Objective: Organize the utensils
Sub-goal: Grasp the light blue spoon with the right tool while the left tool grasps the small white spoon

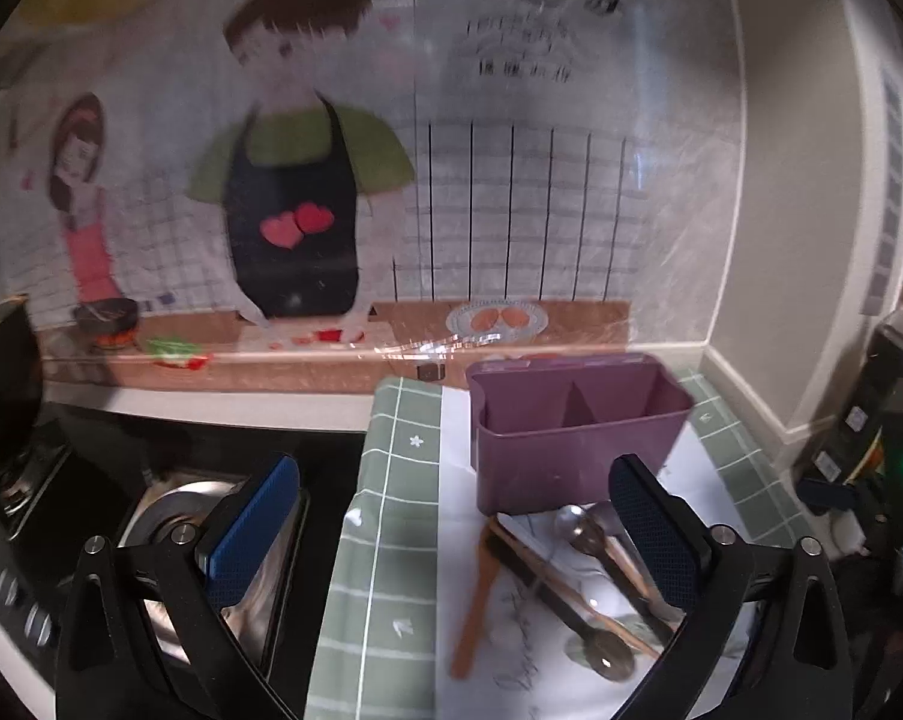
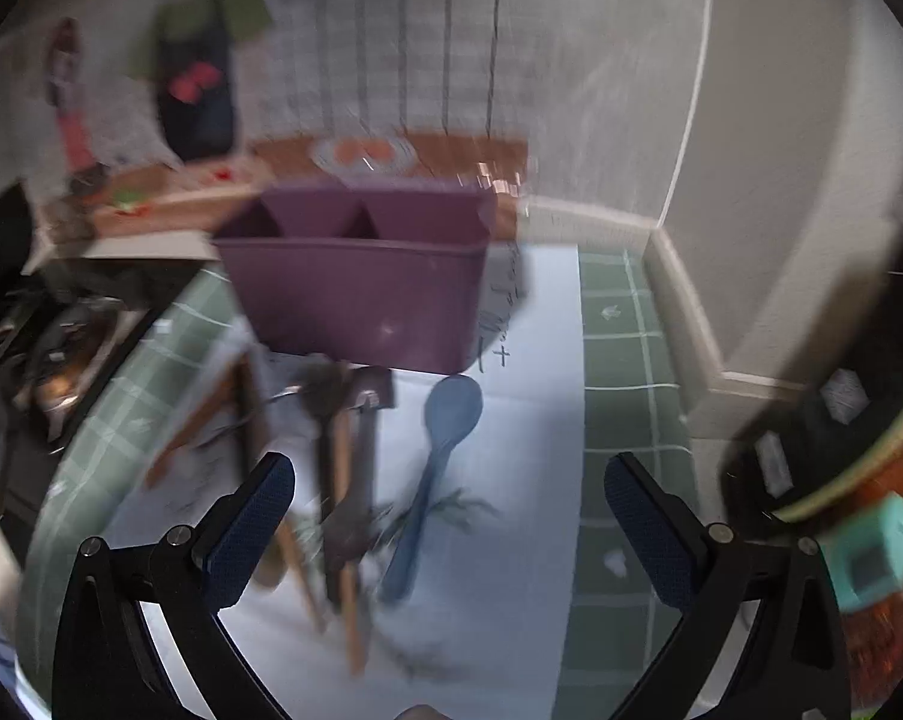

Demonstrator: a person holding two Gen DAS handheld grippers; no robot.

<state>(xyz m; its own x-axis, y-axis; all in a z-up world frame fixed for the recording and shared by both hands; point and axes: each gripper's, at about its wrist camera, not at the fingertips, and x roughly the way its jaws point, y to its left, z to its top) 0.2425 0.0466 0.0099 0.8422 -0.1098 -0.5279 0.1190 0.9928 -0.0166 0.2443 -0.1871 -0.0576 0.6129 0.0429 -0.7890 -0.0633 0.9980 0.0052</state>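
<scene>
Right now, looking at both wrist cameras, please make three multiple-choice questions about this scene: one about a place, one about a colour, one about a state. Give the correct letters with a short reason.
1. Where do the utensils lie relative to the purple caddy?
A. inside it
B. on the white paper in front of it
C. in the sink

2. What colour is the spoon lying apart from the other utensils?
A. blue
B. red
C. yellow

3. What state is the right gripper in?
A. shut on a spoon
B. shut on nothing
C. open

Answers:
1 B: the wooden and metal pieces rest on the paper before the caddy, whose visible compartments look empty.
2 A: it is plainly blue.
3 C: its fingers stand wide apart, holding nothing; the left gripper likewise.
</scene>
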